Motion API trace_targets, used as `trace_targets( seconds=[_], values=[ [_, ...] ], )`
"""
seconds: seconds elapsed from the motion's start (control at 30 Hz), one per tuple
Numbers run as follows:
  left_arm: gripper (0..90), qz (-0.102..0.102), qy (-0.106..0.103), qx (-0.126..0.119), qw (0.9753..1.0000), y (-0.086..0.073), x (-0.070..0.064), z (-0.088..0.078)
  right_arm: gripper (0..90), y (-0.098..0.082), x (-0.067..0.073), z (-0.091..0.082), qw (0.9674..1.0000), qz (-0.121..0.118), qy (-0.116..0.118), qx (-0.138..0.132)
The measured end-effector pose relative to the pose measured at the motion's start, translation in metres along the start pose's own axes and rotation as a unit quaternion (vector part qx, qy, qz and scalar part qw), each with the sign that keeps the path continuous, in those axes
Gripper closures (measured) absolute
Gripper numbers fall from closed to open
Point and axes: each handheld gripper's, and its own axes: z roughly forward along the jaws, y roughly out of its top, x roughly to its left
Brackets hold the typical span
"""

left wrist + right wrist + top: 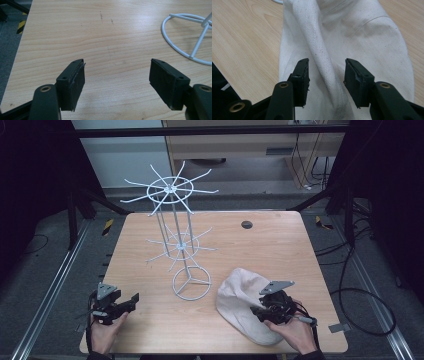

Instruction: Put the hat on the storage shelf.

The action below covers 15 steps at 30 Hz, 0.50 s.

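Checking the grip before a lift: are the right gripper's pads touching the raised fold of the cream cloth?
Apart. The right gripper view shows the right gripper straddling the cream cloth, gaps beside the fold.

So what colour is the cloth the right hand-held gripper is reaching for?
Off-white, cream cloth, plain and unpatterned; clearest in the right gripper view.

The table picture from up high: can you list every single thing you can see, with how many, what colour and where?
Cream fabric cap: one, off-white, near right part of the table, a raised fold between the right gripper's jaws.
White wire rack with two tiers of spokes and a ring base: one, white, standing at the table's middle.
Light wooden table: one, pale wood grain, under everything.
Small dark round disc: one, dark grey, far side of the table.
Left gripper: one, black, near left corner, jaws wide apart over bare wood.
Right gripper: one, black, over the cap, jaws partly apart, pads not yet pressing the fold.
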Motion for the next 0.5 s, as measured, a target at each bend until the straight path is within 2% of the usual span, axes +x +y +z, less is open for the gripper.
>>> trace_targets(
  seconds=[0.5],
  values=[
    [28.8, 0.0, 0.0, 0.002, 1.0, 0.0, 0.0, 0.0, 70.4, 0.004, 0.001, 0.014, 0.9994, -0.01, 0.0, 0.032]
  ],
)
